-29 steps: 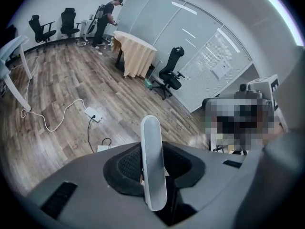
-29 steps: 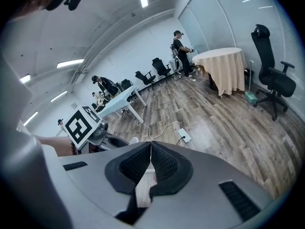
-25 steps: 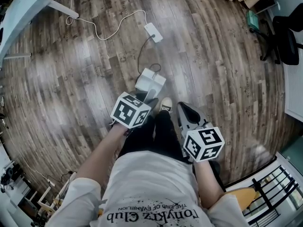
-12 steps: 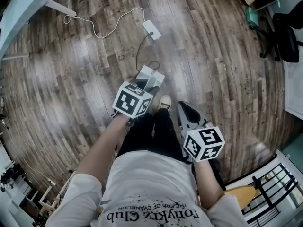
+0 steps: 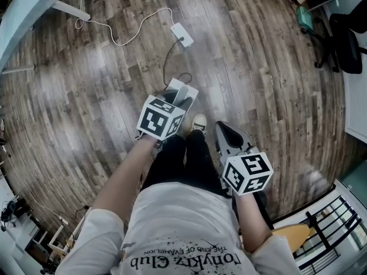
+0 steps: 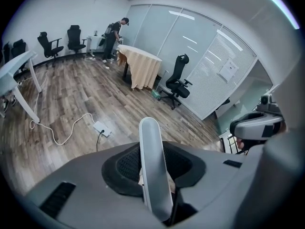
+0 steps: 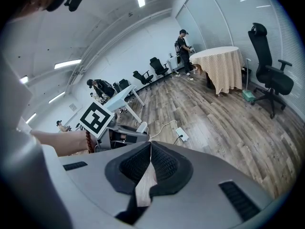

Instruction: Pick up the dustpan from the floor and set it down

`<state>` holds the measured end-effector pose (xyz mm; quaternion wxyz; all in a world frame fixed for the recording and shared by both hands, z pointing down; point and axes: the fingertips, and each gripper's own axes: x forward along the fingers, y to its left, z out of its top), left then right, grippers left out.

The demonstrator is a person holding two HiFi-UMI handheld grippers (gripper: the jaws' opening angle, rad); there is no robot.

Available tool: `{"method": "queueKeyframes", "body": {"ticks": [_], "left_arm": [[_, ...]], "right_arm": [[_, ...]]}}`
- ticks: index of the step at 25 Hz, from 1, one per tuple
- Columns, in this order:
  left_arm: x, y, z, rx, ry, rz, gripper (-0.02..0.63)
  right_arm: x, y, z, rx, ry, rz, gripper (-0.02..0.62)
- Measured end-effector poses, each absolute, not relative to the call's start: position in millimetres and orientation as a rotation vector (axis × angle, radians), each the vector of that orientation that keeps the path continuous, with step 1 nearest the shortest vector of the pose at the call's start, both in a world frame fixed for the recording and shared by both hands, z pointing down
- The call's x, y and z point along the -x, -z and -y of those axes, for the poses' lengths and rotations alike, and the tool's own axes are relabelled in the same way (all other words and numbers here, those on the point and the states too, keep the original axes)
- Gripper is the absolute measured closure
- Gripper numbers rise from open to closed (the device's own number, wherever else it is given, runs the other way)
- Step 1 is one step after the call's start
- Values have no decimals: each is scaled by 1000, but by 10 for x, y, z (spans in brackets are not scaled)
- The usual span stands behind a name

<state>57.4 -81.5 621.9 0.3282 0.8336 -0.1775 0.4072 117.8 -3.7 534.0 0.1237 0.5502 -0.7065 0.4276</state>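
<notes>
the floor point(image 5: 86, 96) under you is long grey-brown wood-look planks with a dull sheen, and it fills nearly the whole head view. a pale blue-white desk point(image 5: 23, 10) with a flat top and a slanted leg cuts across the floor's far left corner. a black office chair point(image 5: 347, 39) on a star base stands at the far right edge. your white printed shirt point(image 5: 183, 228) and black trousers point(image 5: 183, 165) take the near edge, ending in one light shoe point(image 5: 200, 123).

the dustpan point(image 5: 182, 93) is smooth pale grey-white plastic, a squarish tray with a long handle. it is in the middle of the floor as the head view shows it, just beyond your shoe and just short of the looped black cord point(image 5: 169, 67). whether its tray touches the planks you cannot tell. farther out lie a flat white power strip point(image 5: 181, 34) and a thin white cable point(image 5: 123, 36) snaking toward the desk.

your left gripper point(image 6: 155, 175) has its textured black pads point(image 6: 126, 163) partway apart and clamped on the dustpan's handle point(image 6: 151, 142), a glossy, round-ended white bar standing up between them. your right gripper point(image 7: 149, 149) hangs by your right leg, apart from the dustpan. its matte grey jaws are pinched together at the tips with nothing between them, only floorboards showing through the slit below.
</notes>
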Motion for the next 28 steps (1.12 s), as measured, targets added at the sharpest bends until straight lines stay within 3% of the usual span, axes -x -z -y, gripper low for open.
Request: {"method": "queueKeyframes", "body": {"ticks": [13,28], "left_arm": [[-709,-6184,861,-2237,-1079,445,423],[-710,-6103,836,-2258,-1060,462,410]], "right_arm": [[-1185,-5344,54,-1603,-1247,2059,569],[-1179,-5309,8,-1607,-1238,2073,569]]}}
